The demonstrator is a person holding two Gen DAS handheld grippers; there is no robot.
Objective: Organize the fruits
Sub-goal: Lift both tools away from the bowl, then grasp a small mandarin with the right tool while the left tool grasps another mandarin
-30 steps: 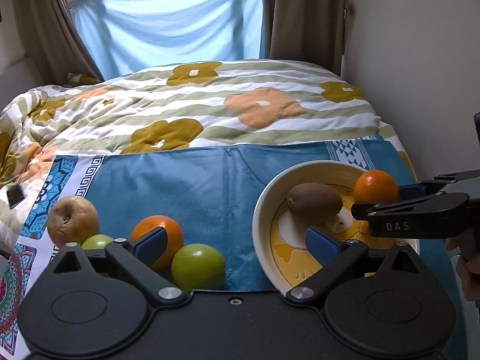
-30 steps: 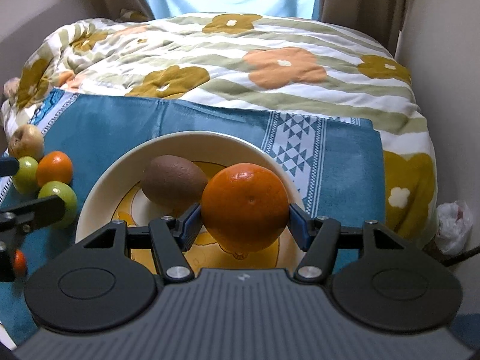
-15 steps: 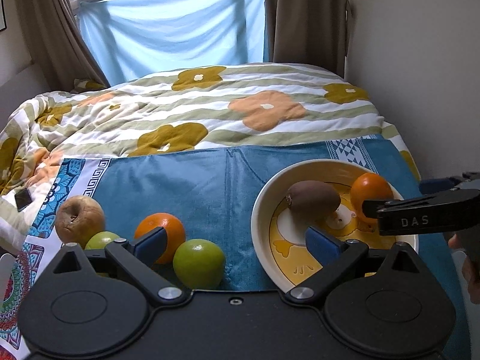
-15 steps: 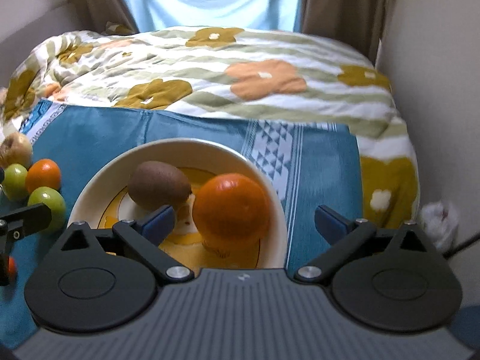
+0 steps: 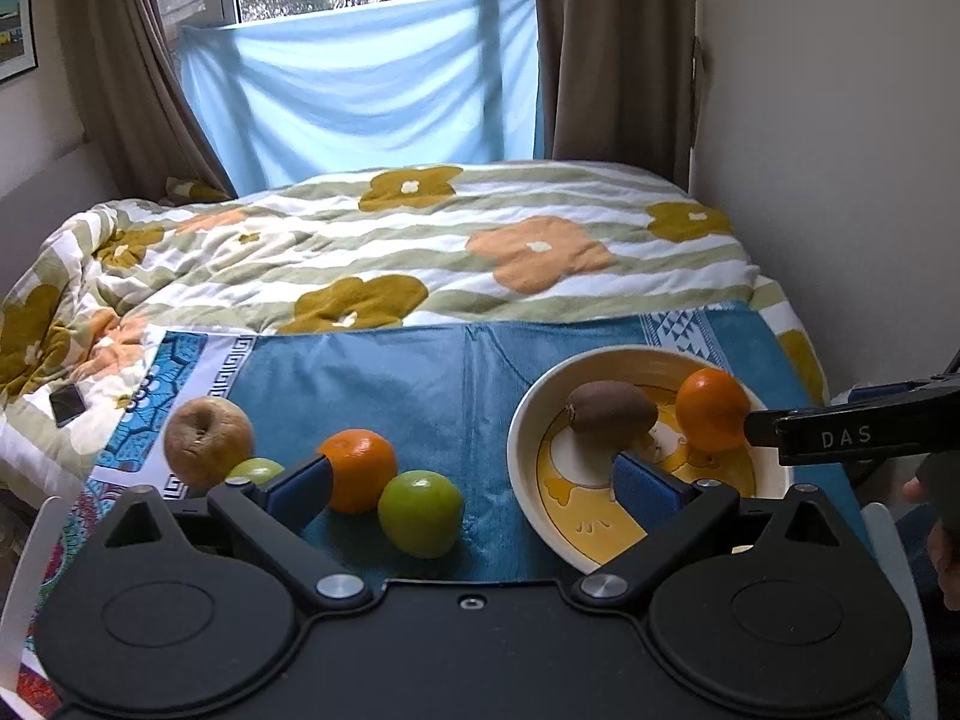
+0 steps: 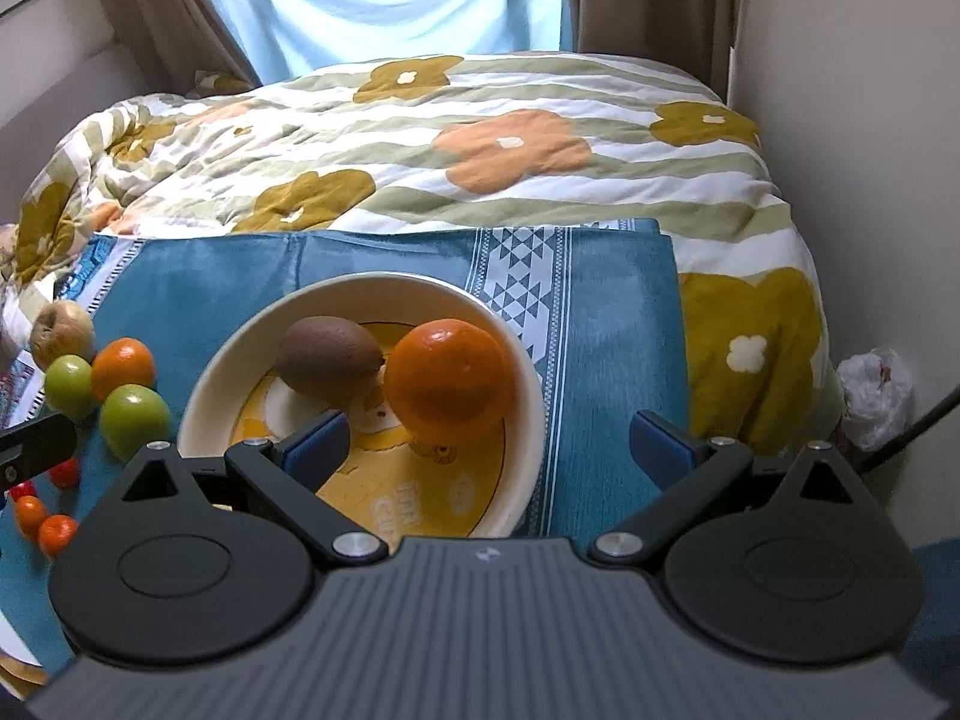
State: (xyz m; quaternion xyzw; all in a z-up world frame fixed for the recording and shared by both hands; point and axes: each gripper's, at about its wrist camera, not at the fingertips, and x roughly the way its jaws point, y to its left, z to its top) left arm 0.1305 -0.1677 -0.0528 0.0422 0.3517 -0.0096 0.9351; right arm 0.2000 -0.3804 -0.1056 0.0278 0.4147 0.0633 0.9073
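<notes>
A cream and yellow bowl sits on the blue cloth and holds a brown kiwi and an orange. My right gripper is open and empty, raised just behind the bowl. My left gripper is open and empty above the cloth. To the bowl's left lie a second orange, two green fruits and a wrinkled brown apple.
Several small red and orange fruits lie at the cloth's left edge. A floral quilt covers the bed behind. The wall stands close on the right. A white plastic bag lies on the floor. A phone lies on the quilt.
My right gripper opened and let the orange go into the bowl, then drew back and up. My left gripper lifted slightly, staying open.
</notes>
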